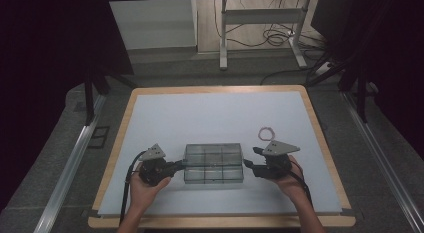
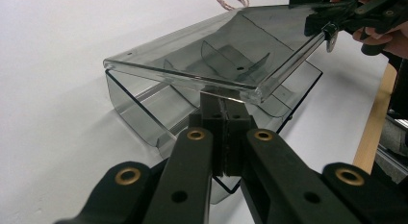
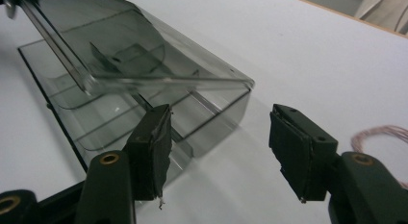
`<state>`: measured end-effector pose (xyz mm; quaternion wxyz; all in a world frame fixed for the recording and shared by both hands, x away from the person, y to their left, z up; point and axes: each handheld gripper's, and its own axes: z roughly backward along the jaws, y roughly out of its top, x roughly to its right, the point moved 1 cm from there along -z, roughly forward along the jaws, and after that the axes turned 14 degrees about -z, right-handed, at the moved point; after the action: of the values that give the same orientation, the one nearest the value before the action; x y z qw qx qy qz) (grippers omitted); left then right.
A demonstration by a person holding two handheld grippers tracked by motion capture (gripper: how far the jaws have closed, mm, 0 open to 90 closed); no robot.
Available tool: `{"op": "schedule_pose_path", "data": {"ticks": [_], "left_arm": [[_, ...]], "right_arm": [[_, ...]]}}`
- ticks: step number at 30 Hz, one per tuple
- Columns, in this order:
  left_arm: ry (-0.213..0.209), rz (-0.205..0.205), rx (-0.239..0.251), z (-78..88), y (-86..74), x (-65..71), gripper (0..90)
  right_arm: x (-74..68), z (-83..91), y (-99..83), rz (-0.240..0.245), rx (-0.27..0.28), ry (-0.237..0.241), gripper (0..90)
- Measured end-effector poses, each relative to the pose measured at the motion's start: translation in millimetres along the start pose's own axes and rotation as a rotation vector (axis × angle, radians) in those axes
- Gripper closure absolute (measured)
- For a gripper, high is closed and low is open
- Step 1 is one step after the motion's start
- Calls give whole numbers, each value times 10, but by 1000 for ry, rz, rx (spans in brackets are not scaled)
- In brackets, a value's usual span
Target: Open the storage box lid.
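A smoky clear plastic compartment box (image 1: 213, 163) lies on the white table near the front edge. Its lid (image 2: 211, 56) is tilted up off the base (image 3: 120, 123). My left gripper (image 1: 181, 165) is at the box's left end; in the left gripper view its jaws (image 2: 223, 106) stand pressed together right under the lid's rim, shut on that end of the lid. My right gripper (image 1: 251, 159) is at the box's right end. In the right gripper view it (image 3: 221, 116) is open, with one fingertip (image 3: 154, 137) over the base's corner and nothing pinched.
A small coil of thin pinkish wire (image 1: 266, 133) lies on the white mat (image 1: 215, 113) just behind my right gripper. The table's wooden rim (image 1: 220, 222) runs close in front of both hands. Beyond the table stand a metal frame and loose cables on the floor.
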<state>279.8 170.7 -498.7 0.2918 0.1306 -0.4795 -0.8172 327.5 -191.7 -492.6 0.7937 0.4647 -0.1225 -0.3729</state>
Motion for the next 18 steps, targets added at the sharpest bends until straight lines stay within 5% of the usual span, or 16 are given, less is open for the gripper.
{"op": "schedule_pose_path", "data": {"ticks": [18], "left_arm": [[-1,-3,-2,-9,4,6,900]], "right_arm": [[-177,-155,121,79,14,27,389]]}}
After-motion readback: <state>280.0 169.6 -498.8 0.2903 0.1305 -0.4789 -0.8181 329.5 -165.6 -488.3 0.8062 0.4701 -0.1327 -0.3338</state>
